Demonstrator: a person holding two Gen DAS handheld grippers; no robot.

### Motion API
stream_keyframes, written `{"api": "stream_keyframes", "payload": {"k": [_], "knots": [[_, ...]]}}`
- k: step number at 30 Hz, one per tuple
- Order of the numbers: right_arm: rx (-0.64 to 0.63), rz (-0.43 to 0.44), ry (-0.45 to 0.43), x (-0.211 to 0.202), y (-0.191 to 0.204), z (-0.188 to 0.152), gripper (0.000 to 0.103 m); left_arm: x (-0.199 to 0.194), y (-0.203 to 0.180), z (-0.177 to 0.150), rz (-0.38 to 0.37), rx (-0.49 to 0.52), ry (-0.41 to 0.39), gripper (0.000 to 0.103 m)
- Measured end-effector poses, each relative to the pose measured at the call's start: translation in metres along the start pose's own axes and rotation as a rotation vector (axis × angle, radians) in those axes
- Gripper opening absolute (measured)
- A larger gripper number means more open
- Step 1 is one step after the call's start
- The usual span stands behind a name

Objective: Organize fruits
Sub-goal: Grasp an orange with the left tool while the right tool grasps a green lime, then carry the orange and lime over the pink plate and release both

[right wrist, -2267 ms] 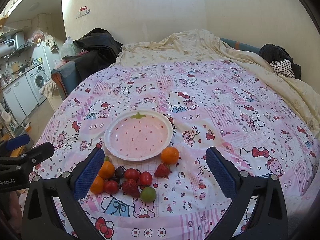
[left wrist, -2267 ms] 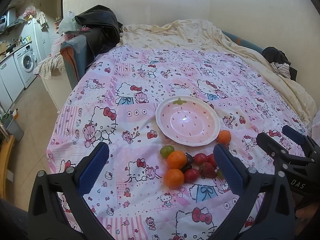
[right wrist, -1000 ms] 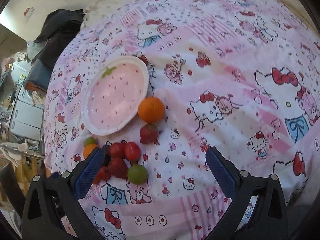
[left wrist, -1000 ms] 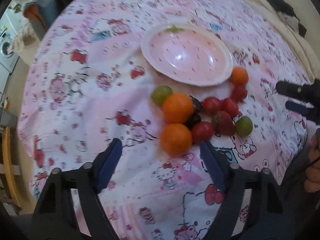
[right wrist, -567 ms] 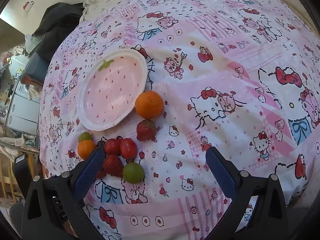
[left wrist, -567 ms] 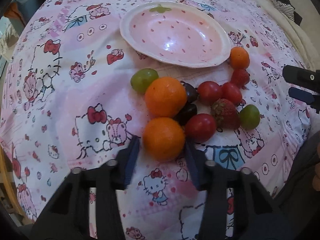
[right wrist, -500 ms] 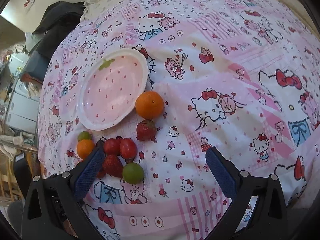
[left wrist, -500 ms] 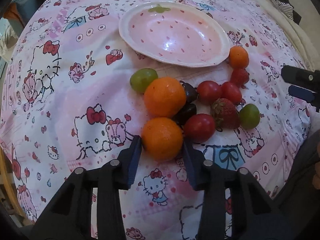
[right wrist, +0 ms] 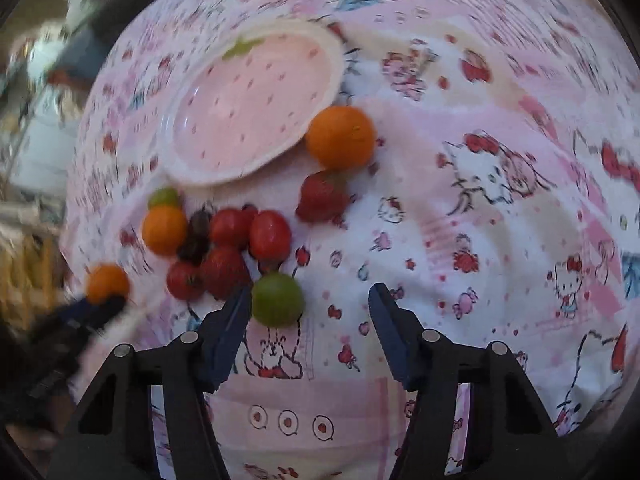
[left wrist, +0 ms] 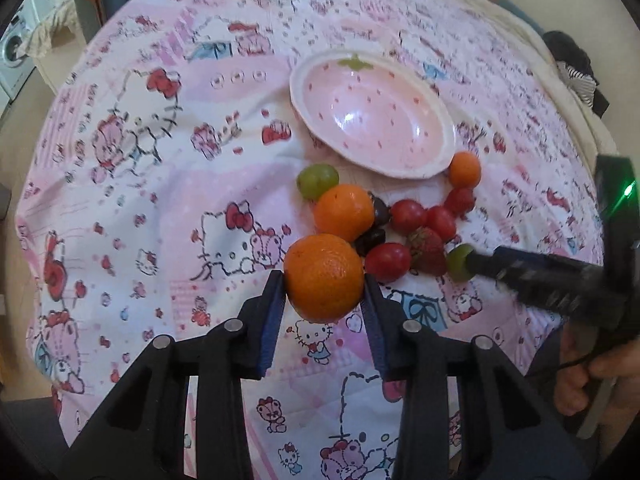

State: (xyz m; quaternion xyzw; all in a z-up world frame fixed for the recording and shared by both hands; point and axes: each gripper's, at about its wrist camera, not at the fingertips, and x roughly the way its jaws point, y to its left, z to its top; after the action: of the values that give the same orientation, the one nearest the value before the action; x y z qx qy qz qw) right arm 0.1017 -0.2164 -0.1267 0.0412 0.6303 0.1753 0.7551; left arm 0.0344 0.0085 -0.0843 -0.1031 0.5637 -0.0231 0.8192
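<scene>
Left gripper [left wrist: 324,280] clamped on an orange [left wrist: 323,277], both pads against its sides, apparently lifted just clear of the pink bedspread [left wrist: 168,208] (hard to be sure from above). Right gripper [right wrist: 306,310] partly open, its jaws having just been closing, left pad touching a green grape [right wrist: 277,299], right pad well clear, nothing pinched yet. Step in hand: first pickups from the fruit pile. Next, by my reading: carry the orange over to the pink plate [left wrist: 372,120], empty and just beyond the pile, and set it down without rolling; right jaws need to finish closing on the grape. Compared with a second ago: left jaws wide apart then with the orange on the cloth; right gripper high and fully open then, now low beside the grape.
</scene>
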Motion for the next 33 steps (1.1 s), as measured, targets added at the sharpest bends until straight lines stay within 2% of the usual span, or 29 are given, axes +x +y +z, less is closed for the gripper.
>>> {"api": "stream_keyframes", "payload": {"k": [6,9,12,13,16,21,25,33], "knots": [[-0.181,-0.104,0.001,0.011,0.028,-0.007,0.063,-0.012,-0.008,0.005,-0.022,0.002,-0.044,0.034],[-0.216,-0.126,0.006,0.016,0.033,-0.006,0.054,-0.018,-0.01,0.007,-0.026,0.007,-0.066,0.034],[-0.23,-0.111,0.013,0.018,0.035,-0.005,0.04,-0.022,-0.009,0.008,-0.016,0.01,-0.082,0.034],[-0.232,-0.1,0.016,0.018,0.035,-0.006,0.031,-0.023,-0.008,0.008,-0.014,0.007,-0.084,0.034],[-0.233,-0.095,-0.002,0.013,0.036,-0.006,0.031,-0.026,-0.004,0.009,-0.015,-0.011,-0.091,0.034],[-0.178,-0.047,-0.038,-0.005,0.031,-0.011,0.031,-0.034,-0.001,0.008,-0.012,-0.018,-0.112,0.034],[-0.125,0.023,-0.106,-0.031,0.031,-0.01,0.031,-0.042,-0.001,0.01,-0.009,-0.017,-0.135,0.034],[-0.028,0.262,-0.319,-0.101,0.03,0.008,0.031,-0.063,-0.007,0.036,-0.016,-0.002,-0.2,0.034]]}}
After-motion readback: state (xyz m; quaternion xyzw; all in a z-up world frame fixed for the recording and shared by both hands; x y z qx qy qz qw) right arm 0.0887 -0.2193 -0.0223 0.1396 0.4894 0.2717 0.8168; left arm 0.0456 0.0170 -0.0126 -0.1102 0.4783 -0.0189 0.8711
